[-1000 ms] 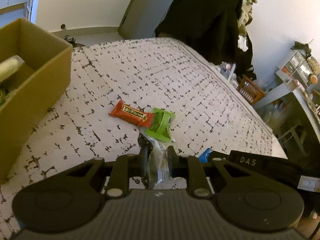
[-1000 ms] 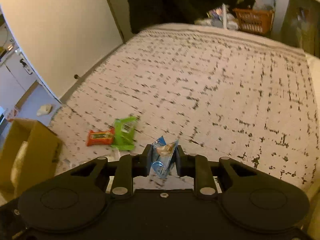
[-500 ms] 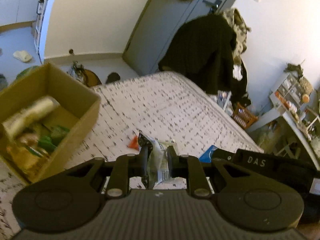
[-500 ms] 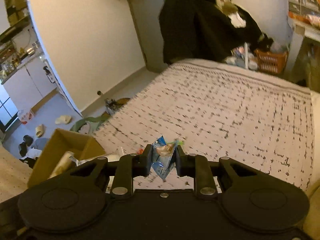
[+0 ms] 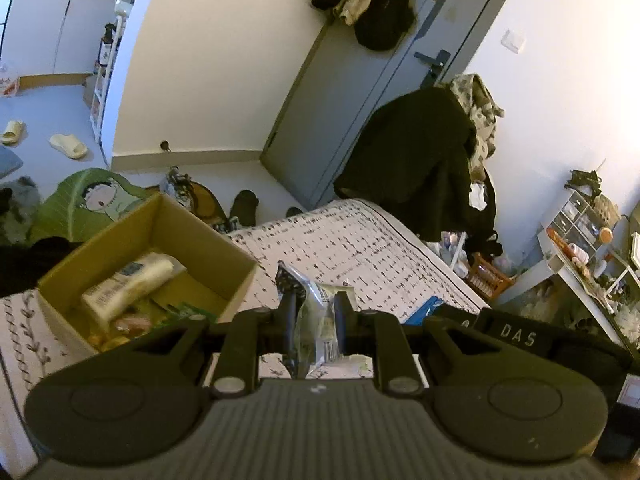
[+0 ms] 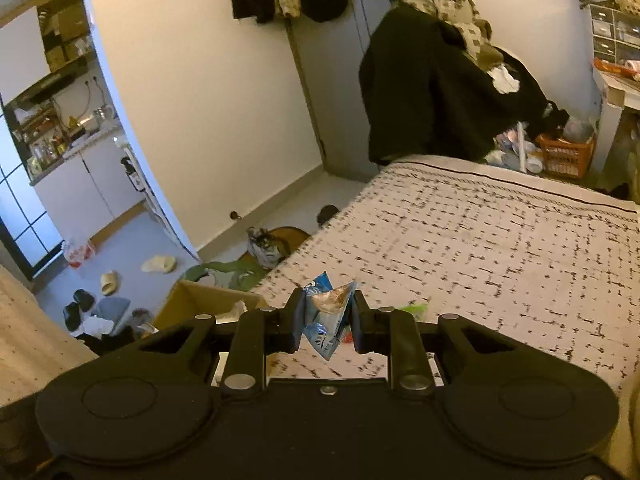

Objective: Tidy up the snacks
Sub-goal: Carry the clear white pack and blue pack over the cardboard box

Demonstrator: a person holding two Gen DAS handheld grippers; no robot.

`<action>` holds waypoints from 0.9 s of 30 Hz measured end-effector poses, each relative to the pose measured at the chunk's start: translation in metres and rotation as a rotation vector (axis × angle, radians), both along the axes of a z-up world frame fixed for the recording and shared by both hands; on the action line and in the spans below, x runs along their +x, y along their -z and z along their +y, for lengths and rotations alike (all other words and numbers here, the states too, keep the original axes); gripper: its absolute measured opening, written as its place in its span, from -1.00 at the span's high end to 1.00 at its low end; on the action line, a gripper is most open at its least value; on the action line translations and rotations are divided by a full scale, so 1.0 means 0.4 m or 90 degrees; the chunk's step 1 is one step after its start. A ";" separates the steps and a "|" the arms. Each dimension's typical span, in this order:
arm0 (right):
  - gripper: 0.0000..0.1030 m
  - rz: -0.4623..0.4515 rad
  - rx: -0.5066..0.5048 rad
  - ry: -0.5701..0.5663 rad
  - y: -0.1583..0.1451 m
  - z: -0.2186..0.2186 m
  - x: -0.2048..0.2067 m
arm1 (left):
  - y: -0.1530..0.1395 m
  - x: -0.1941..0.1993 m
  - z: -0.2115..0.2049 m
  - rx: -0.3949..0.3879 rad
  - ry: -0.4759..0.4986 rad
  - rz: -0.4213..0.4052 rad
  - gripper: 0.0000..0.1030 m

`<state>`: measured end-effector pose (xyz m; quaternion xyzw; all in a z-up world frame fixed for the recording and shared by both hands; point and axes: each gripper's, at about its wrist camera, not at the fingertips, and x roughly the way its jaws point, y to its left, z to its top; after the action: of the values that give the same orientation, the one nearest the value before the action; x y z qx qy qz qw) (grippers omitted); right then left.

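My left gripper (image 5: 313,312) is shut on a silver and black snack packet (image 5: 316,320), held up in the air above the bed. To its left stands an open cardboard box (image 5: 224,252) with several snacks inside, among them a long white packet (image 5: 128,284). My right gripper (image 6: 326,312) is shut on a small blue snack packet (image 6: 326,320). In the right wrist view the cardboard box (image 6: 200,300) shows only a corner at the lower left, and a green wrapper (image 6: 414,309) peeks out on the bedspread just right of the fingers. The right gripper's body and its blue packet (image 5: 424,307) show at the right of the left wrist view.
The bed has a white bedspread with black dashes (image 6: 500,248). Beyond its far end hangs dark clothing (image 5: 420,176) by a grey door (image 5: 360,92). Slippers and clutter lie on the floor (image 6: 120,264) left of the bed. An orange basket (image 6: 564,156) sits at the far right.
Both grippers have risen and tilted up with their packets still held. The box has come fully into the left view; the orange bar and green wrapper have dropped behind the grippers.
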<state>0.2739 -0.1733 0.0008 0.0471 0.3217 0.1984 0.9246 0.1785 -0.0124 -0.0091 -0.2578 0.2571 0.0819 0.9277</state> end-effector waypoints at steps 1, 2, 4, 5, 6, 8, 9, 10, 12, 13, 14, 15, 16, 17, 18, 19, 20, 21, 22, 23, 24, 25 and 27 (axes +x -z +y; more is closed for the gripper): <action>0.55 -0.003 0.002 -0.003 -0.003 0.007 -0.006 | -0.003 -0.006 0.007 0.002 0.000 0.000 0.65; 0.55 -0.005 0.006 -0.005 -0.005 0.015 -0.012 | -0.005 -0.012 0.012 0.003 -0.001 -0.001 0.65; 0.55 -0.006 0.014 -0.011 -0.007 0.030 -0.020 | -0.011 -0.024 0.025 0.010 -0.004 -0.002 0.65; 0.55 -0.009 0.016 -0.015 -0.008 0.040 -0.024 | -0.014 -0.030 0.032 0.012 -0.007 -0.003 0.65; 0.55 -0.011 0.016 -0.019 -0.008 0.050 -0.027 | -0.018 -0.035 0.040 0.015 -0.009 -0.004 0.65; 0.55 -0.015 0.017 -0.033 -0.008 0.069 -0.034 | -0.023 -0.050 0.057 0.019 -0.016 -0.007 0.65; 0.55 -0.016 0.019 -0.040 -0.008 0.077 -0.037 | -0.026 -0.054 0.064 0.019 -0.019 -0.008 0.66; 0.55 -0.017 0.022 -0.048 -0.008 0.086 -0.039 | -0.030 -0.058 0.073 0.020 -0.024 -0.009 0.65; 0.55 -0.017 0.026 -0.054 -0.007 0.102 -0.042 | -0.037 -0.064 0.088 0.022 -0.031 -0.010 0.65; 0.55 -0.016 0.028 -0.058 -0.005 0.111 -0.041 | -0.040 -0.067 0.096 0.023 -0.035 -0.011 0.65; 0.55 -0.015 0.030 -0.061 -0.004 0.119 -0.044 | -0.043 -0.070 0.103 0.025 -0.038 -0.012 0.65; 0.55 -0.014 0.032 -0.066 -0.002 0.127 -0.045 | -0.045 -0.074 0.112 0.027 -0.042 -0.013 0.65; 0.55 -0.014 0.033 -0.069 -0.001 0.133 -0.047 | -0.047 -0.076 0.121 0.028 -0.047 -0.014 0.65; 0.55 -0.014 0.033 -0.074 0.001 0.140 -0.048 | -0.046 -0.079 0.128 0.028 -0.050 -0.014 0.65; 0.55 -0.014 0.032 -0.077 0.001 0.146 -0.050 | -0.046 -0.080 0.136 0.029 -0.054 -0.013 0.65; 0.55 -0.016 0.031 -0.080 0.002 0.152 -0.051 | -0.046 -0.081 0.143 0.030 -0.058 -0.012 0.65; 0.55 -0.017 0.031 -0.082 0.003 0.157 -0.053 | -0.045 -0.082 0.151 0.031 -0.062 -0.012 0.65; 0.55 -0.018 0.029 -0.084 0.005 0.161 -0.053 | -0.043 -0.082 0.158 0.030 -0.066 -0.010 0.65; 0.55 -0.020 0.025 -0.086 0.005 0.167 -0.055 | -0.040 -0.082 0.167 0.028 -0.070 -0.008 0.65; 0.55 -0.021 0.023 -0.088 0.007 0.171 -0.054 | -0.037 -0.082 0.174 0.024 -0.074 -0.007 0.65; 0.55 -0.020 0.024 -0.089 0.009 0.173 -0.052 | -0.033 -0.080 0.182 0.020 -0.077 -0.005 0.65; 0.55 -0.017 0.026 -0.088 0.012 0.176 -0.050 | -0.030 -0.080 0.190 0.017 -0.079 -0.004 0.65; 0.55 -0.011 0.029 -0.086 0.019 0.185 -0.048 | -0.022 -0.077 0.206 0.009 -0.086 0.000 0.65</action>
<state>0.2548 -0.0995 -0.0070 0.0450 0.3117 0.2679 0.9105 0.1477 0.0701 -0.0005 -0.2683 0.2382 0.1462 0.9219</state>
